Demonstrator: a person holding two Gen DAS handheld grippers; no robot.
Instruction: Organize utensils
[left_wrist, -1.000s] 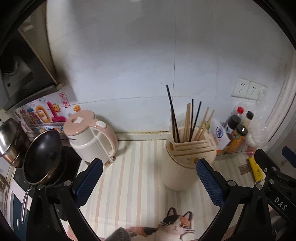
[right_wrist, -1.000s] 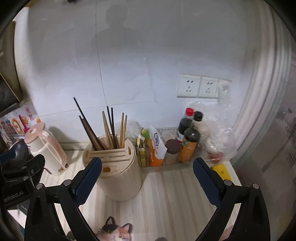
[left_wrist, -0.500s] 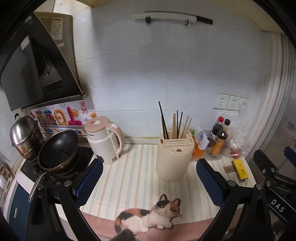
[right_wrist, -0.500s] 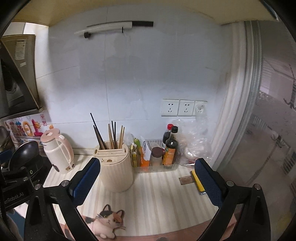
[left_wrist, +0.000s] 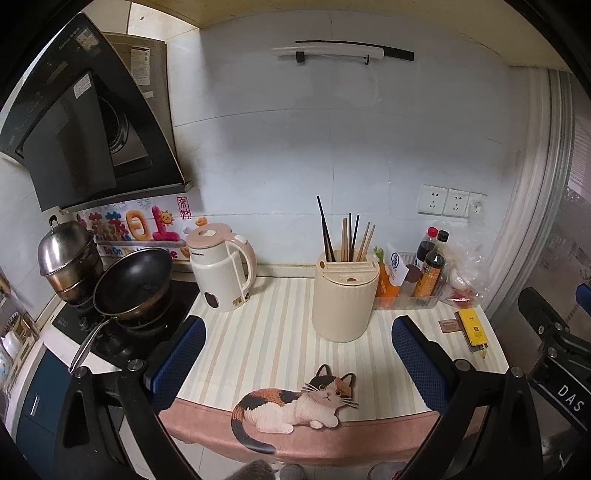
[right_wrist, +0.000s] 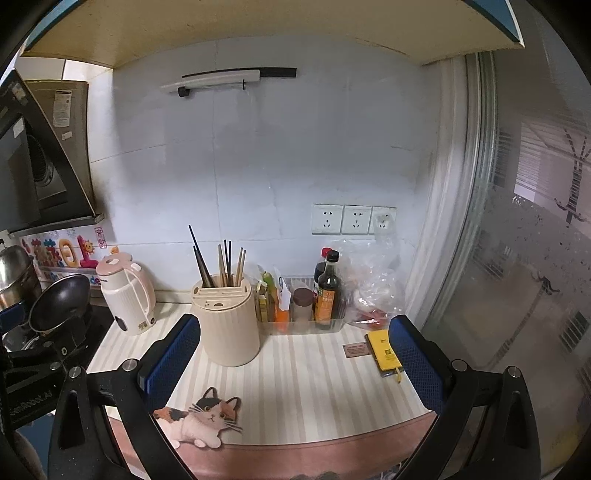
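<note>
L→R, left wrist view: steel pot (left_wrist: 70, 258) + black pan (left_wrist: 135, 282) on stove, pink-lid kettle (left_wrist: 221, 271) on striped table (left_wrist: 273, 332). Left gripper (left_wrist: 297, 354) low over near table edge, fingers wide apart, empty. Cream utensil holder (left_wrist: 345, 297) mid-table, upright, chopsticks (left_wrist: 349, 238) standing in its rear slot. Sauce bottles (left_wrist: 432, 266) in clear tray just right of holder; yellow item (left_wrist: 472, 328) flat near right edge. Right gripper (right_wrist: 293, 354) fingers also wide apart, empty; holder (right_wrist: 229, 325) just beside its left finger in view.
</note>
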